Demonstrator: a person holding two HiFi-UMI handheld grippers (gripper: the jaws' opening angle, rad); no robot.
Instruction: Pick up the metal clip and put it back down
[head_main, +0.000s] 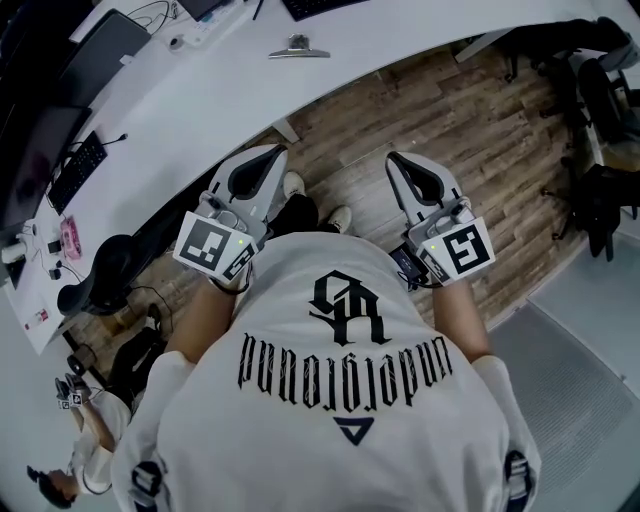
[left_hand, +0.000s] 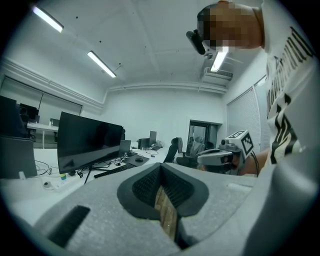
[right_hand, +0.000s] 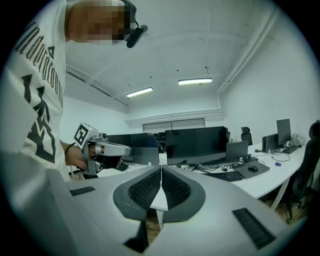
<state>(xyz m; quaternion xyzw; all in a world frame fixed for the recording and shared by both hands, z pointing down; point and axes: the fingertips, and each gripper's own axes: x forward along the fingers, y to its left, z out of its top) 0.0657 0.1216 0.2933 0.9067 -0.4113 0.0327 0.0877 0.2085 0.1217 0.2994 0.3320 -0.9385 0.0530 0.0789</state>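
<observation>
Both claws are shut with nothing between their jaws: the left claw (left_hand: 161, 169) and the right claw (right_hand: 161, 170) each show their ribbed pads pressed together. They hang side by side in front of the person's shirt (head_main: 340, 380), above the wooden floor (head_main: 460, 130). Well apart from them, the metal clip (head_main: 298, 47) lies on the white desk (head_main: 400, 30).

Keyboard (head_main: 318, 6): cut off by top edge, head view.
Metal clip (head_main: 298, 47): too small to tell detail.
Shoes (head_main: 340, 217): partly hidden by shirt (head_main: 330, 420).
Chair (right_hand: 311, 165): cut off at right edge.
</observation>
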